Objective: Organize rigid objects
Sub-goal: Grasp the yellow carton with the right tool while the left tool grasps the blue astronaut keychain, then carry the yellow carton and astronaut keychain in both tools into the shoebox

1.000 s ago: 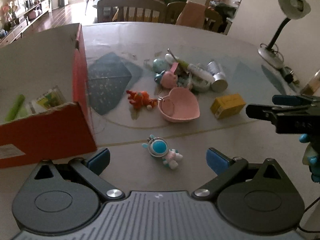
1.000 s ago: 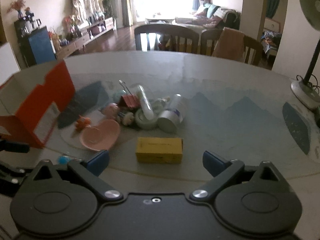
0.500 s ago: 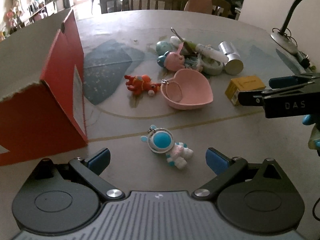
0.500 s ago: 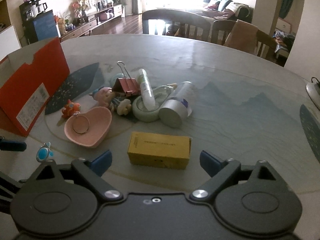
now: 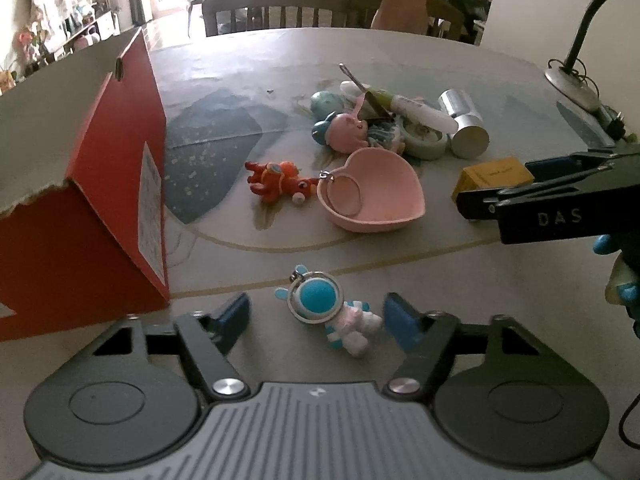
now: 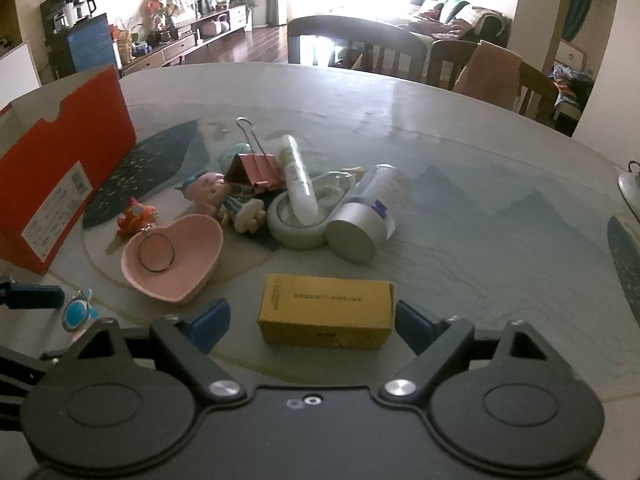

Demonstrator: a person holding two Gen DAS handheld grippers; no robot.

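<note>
A small astronaut keychain toy [image 5: 332,312] with a blue helmet lies on the table between the fingers of my left gripper [image 5: 316,320]. Its jaws are closing; the right pad is close to the toy's legs and the left pad stands apart. A yellow carton [image 6: 326,308] lies crosswise between the fingers of my right gripper [image 6: 314,322]. Those jaws are closing too, with the right pad almost at the carton's end and a gap on the left. An open red cardboard box [image 5: 80,220] stands at the left.
A pink heart dish [image 6: 172,256] holds a key ring, with an orange toy [image 5: 276,178] beside it. Behind lie a pink figure [image 6: 208,194], binder clip [image 6: 254,170], white tube [image 6: 298,180] and silver can [image 6: 360,224]. A desk lamp [image 5: 576,80] stands far right; chairs line the far edge.
Both grippers came down closer to the table. The left fingers narrowed sharply around the astronaut toy. The right fingers narrowed a little around the yellow carton, which now sits between them.
</note>
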